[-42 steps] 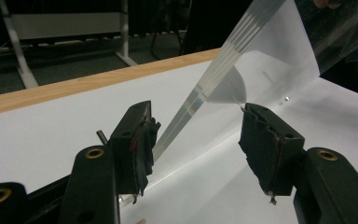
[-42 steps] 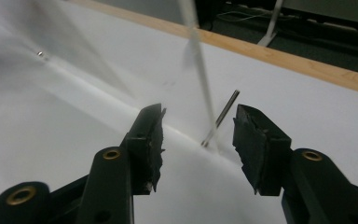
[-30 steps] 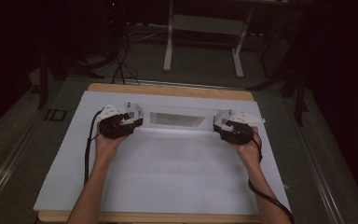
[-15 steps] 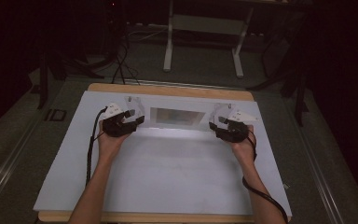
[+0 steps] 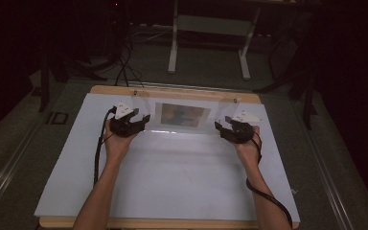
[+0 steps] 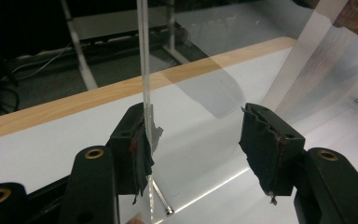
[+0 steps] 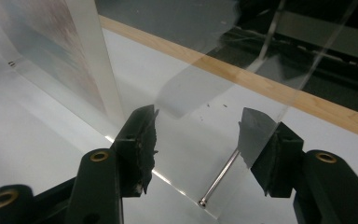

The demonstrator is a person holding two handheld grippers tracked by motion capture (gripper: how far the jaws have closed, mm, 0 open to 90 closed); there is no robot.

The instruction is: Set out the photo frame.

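frame: clear plastic picture frame [image 5: 182,115] standing upright near the far edge of the surface [image 5: 172,182], between our two hands; a picture insert sits in its middle.
frame detail: clear side panels run out past the insert at both ends; a metal pin [image 6: 161,200] lies at the base on the left, another pin [image 7: 219,179] on the right.
left tongs: left tongs [image 5: 141,120] open, at the frame's left end. In the left gripper view one pad [image 6: 140,154] lies against the panel's edge and the other stands well apart, so no clamp.
right tongs: right tongs [image 5: 220,128] open, at the frame's right end. In the right gripper view the clear panel passes between the jaws; we can't tell if either pad touches it.
step: we judge this as lining up on both ends for a two-handed pickup, grip not made.
next move: close both together on the clear panels, evenly; keep the frame upright.
risk: thin slick plastic, uneven squeeze could tip or twist it.
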